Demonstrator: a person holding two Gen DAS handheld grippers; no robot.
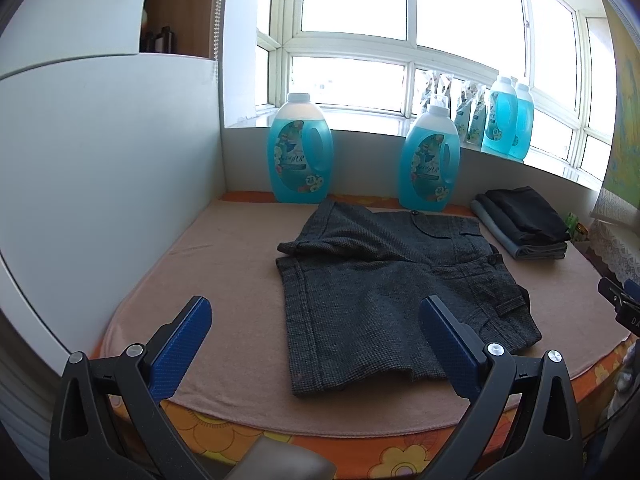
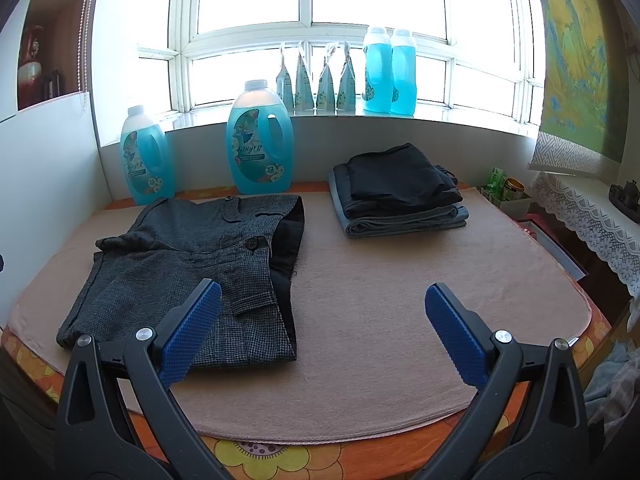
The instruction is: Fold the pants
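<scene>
While level, both grippers (fingers [image 2: 456,336] spread) above pants [image 1: 384,292].

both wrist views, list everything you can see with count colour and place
grey pants: one, dark grey tweed, folded on the left part of the mat
folded clothes stack: one pile, black on grey-blue, back right of the mat
mat: one, beige-pink, covering the table
tablecloth: one, orange with flowers, under the mat
big detergent bottles: two, blue with white caps, behind the pants
sill bottles: two, blue, on the windowsill
refill pouches: four, pale teal, on the sill
left gripper: one, black with blue pads, open above the pants
right gripper: one, same colours, open above the mat
</scene>
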